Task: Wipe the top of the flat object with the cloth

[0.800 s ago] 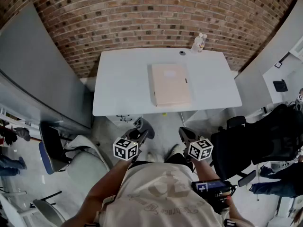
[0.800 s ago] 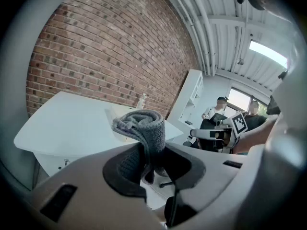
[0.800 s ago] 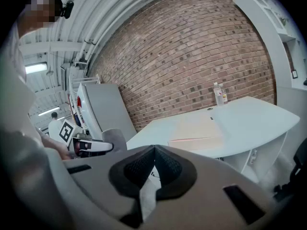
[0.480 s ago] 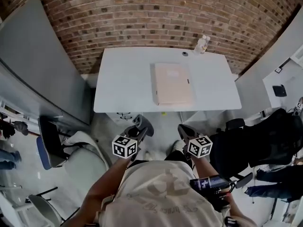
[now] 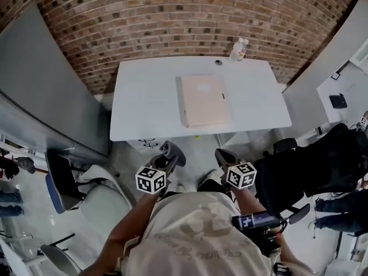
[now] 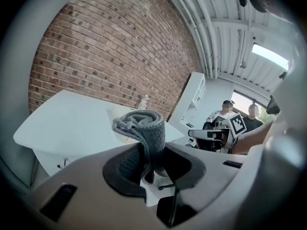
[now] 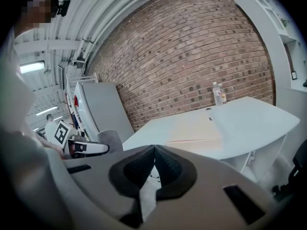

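A flat beige binder (image 5: 202, 100) lies on the white table (image 5: 144, 108), also visible as a pale slab (image 7: 194, 131) in the right gripper view. My left gripper (image 5: 172, 152) hangs well short of the table's front edge, shut on a folded grey cloth (image 6: 143, 131) that sticks up between its pads. My right gripper (image 5: 221, 156) is level with it to the right, shut with its dark pads (image 7: 165, 169) meeting and nothing between them. Both point toward the table, slightly downward.
A water bottle (image 5: 240, 49) and a small dark cap (image 5: 218, 62) stand at the table's far edge by the brick wall. A grey partition (image 5: 52, 91) lies left, chairs (image 5: 63, 180) at the lower left, a dark chair (image 5: 310, 171) right. People stand behind (image 6: 240, 116).
The view has shifted slightly; the table and binder sit a little further left in the picture. Both grippers keep their places and states.
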`<state>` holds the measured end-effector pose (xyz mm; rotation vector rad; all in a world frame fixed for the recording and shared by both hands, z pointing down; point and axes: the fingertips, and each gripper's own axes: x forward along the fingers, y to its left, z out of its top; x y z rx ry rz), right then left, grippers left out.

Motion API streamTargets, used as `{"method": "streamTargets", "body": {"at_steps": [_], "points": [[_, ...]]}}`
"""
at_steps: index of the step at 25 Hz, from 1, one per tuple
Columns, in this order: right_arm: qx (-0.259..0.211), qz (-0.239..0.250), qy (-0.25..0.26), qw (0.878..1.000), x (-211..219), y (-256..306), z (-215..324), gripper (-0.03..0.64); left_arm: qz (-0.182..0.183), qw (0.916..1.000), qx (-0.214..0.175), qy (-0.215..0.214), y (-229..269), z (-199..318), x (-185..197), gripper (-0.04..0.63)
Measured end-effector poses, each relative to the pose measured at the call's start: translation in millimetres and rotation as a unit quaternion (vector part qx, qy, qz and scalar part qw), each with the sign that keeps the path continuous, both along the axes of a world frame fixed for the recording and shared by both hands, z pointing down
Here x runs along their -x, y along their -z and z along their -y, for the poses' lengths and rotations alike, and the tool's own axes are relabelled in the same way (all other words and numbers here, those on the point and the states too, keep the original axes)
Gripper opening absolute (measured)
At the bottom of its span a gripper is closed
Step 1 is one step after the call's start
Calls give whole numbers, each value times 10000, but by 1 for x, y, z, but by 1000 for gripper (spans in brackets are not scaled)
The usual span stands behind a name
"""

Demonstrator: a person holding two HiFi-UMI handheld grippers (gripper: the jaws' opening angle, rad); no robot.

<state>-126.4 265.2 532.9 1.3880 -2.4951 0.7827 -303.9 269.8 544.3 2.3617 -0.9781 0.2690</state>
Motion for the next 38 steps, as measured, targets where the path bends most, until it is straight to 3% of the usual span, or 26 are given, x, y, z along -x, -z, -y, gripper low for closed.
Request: {"method": "streamTargets", "body": {"at_steps": [12, 23, 38], "points": [[342, 188, -154, 9991, -33, -28, 31, 21, 110, 9994, 339, 17, -20, 25, -25, 107], [441, 344, 446, 9974, -37, -35, 116, 21, 366, 9966, 396, 619, -14, 100, -24, 107], [521, 597, 629, 9949, -103, -48, 201, 21, 601, 9951, 466, 635, -8, 182, -111, 107]]}}
